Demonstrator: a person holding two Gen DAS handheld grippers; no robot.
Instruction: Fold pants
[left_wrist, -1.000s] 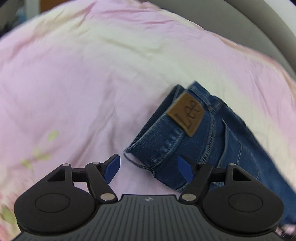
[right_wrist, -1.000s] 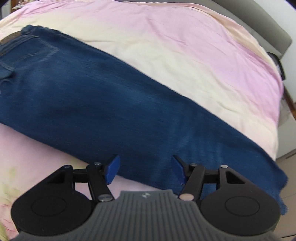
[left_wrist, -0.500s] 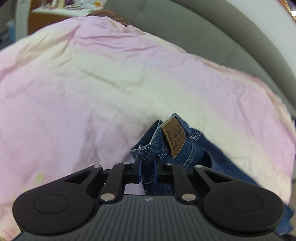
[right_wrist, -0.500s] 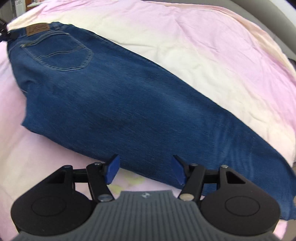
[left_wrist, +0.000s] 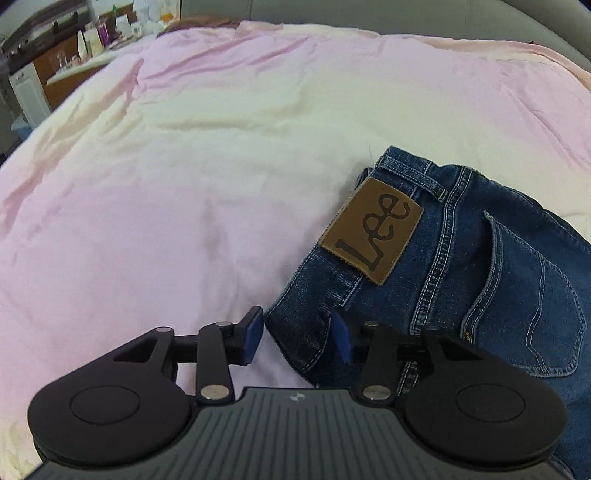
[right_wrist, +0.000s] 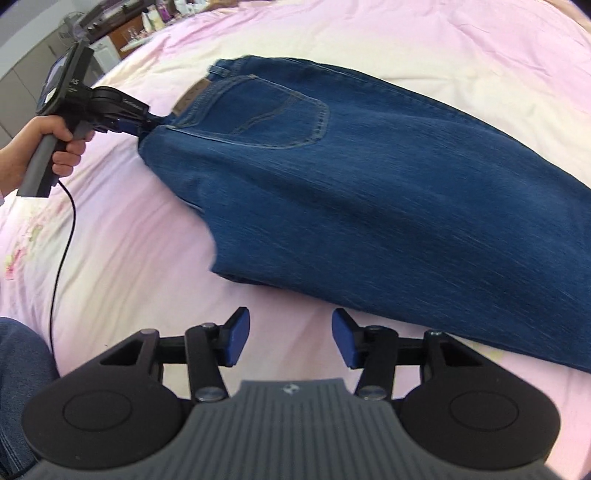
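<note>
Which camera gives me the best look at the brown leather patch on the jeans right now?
The left wrist view. There the leather patch sits close and sharp on the waistband, its lettering readable, just beyond the left gripper. The right wrist view shows the patch only edge-on, small and far off, with nothing readable.

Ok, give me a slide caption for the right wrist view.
Right gripper, nothing between its fingers, hovers beside half-folded jeans on pink bedding; left gripper at waistband.

The bed (left_wrist: 184, 192) is covered by a pink and cream sheet (right_wrist: 480, 55), lightly creased. Blue denim pants (right_wrist: 351, 177) lie flat directly on the sheet, folded lengthwise, with the brown waistband label (left_wrist: 373, 230) and back pocket (right_wrist: 277, 114) facing up.
</note>
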